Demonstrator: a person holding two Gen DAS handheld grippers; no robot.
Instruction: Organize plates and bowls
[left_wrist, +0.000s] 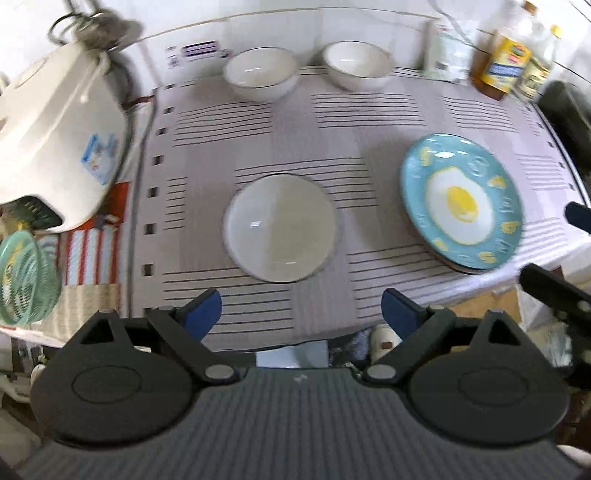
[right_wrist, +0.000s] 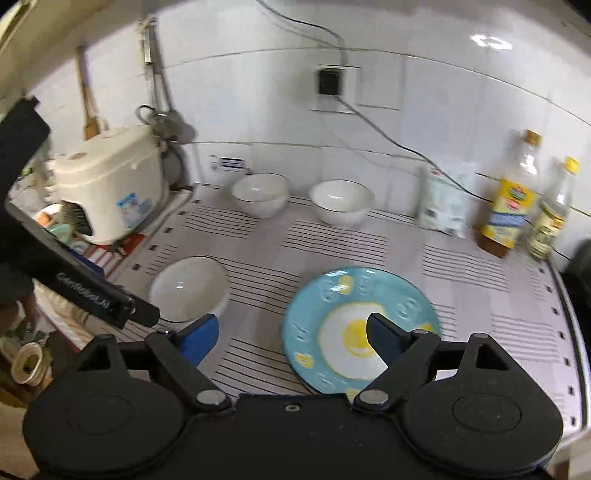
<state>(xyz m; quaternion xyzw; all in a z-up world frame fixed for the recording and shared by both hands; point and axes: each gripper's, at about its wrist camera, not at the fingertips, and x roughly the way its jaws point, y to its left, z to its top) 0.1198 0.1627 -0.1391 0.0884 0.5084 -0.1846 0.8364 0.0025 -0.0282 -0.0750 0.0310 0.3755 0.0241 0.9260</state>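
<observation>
Left tongs (left_wrist: 301, 314) and right tongs (right_wrist: 291, 341) gape empty; white bowl (left_wrist: 279, 228) at twelve o'clock, egg plate (left_wrist: 461, 201) seemingly stacked at two.

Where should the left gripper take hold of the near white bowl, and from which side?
Probably on the rim. The near white bowl stands upright and open, with smooth curved walls, so one finger inside and one outside the near edge, coming from above, looks safest. The left gripper is open and empty just in front of it.
</observation>
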